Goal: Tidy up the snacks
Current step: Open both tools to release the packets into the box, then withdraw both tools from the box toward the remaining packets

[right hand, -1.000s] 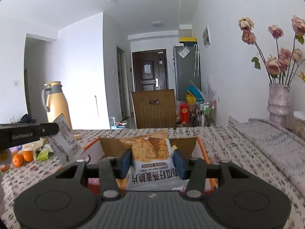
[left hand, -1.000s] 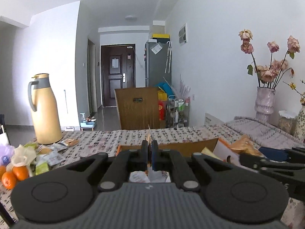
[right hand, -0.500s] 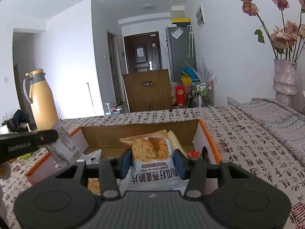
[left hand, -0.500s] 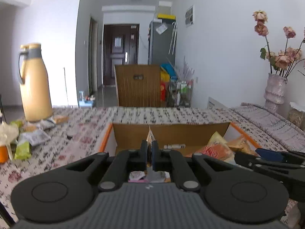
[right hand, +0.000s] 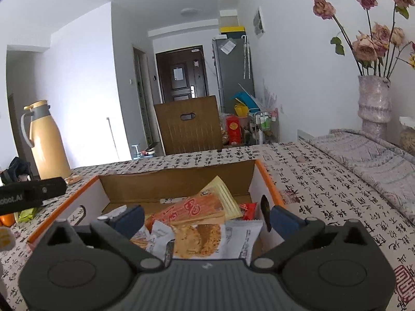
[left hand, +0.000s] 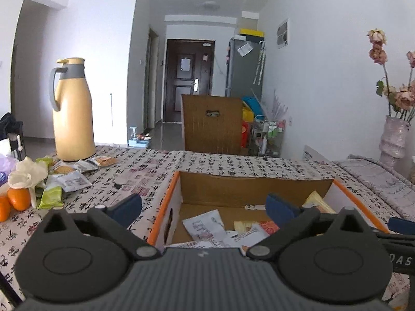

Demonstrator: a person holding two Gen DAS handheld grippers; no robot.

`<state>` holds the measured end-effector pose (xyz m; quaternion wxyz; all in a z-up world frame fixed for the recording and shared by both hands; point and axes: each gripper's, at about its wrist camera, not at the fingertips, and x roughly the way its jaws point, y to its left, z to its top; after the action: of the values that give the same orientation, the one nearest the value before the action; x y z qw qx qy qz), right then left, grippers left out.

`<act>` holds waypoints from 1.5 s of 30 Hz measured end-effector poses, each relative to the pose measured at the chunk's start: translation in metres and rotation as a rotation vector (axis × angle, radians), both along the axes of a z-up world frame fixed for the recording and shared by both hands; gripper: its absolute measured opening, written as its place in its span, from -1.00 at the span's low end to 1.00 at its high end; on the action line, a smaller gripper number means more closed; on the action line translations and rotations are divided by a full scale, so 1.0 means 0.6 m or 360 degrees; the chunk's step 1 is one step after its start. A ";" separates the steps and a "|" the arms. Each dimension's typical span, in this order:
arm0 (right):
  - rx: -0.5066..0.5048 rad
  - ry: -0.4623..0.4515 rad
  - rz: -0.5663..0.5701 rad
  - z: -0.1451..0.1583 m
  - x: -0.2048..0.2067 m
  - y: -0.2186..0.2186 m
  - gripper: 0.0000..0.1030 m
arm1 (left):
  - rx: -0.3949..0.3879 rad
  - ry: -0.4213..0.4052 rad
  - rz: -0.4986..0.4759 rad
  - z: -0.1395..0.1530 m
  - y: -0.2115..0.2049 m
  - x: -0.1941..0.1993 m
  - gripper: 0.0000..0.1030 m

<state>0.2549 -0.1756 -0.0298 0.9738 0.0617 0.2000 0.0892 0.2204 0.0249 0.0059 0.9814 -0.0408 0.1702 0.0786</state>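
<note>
An open cardboard box [left hand: 166,202] with an orange rim sits on the patterned tablecloth, holding several snack packets. My left gripper [left hand: 203,207] hangs over its near left part, jaws opening wide with nothing between them. A white packet [left hand: 205,225] lies loose on the box floor below. My right gripper [right hand: 206,219] is over the same box [right hand: 176,178], jaws also opening. A white cracker packet [right hand: 207,238] lies between and under its fingers, untouched by the pads, atop an orange packet [right hand: 194,207].
A tall yellow thermos [left hand: 72,111] stands at the table's back left. Loose snack packets [left hand: 67,178] and oranges [left hand: 18,198] lie in front of it. A wooden chair [left hand: 211,124] stands beyond the table. A vase of dried roses [right hand: 374,98] is at the right.
Both grippers came down over the box, then opened. The left let go of its thin white packet and the right released the cracker packet; both packets now lie in the box.
</note>
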 end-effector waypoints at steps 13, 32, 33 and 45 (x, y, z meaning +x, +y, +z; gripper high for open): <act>0.0000 0.0007 -0.0018 -0.003 0.008 -0.002 1.00 | 0.0001 0.0054 0.0020 -0.007 0.000 0.011 1.00; -0.0056 0.0021 0.0007 0.035 -0.029 -0.003 1.00 | 0.0003 0.0083 0.0058 0.037 0.001 -0.028 1.00; -0.0065 0.0027 0.0010 0.035 -0.036 -0.003 1.00 | 0.0000 0.0089 0.0053 0.038 0.003 -0.034 1.00; -0.0162 0.0303 0.0094 -0.029 -0.113 0.020 1.00 | -0.0011 0.0231 -0.0041 -0.005 0.013 -0.129 1.00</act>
<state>0.1871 -0.1634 -0.0474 0.9492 0.0146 0.2976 0.1012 0.1428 0.0328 0.0030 0.9673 -0.0362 0.2417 0.0683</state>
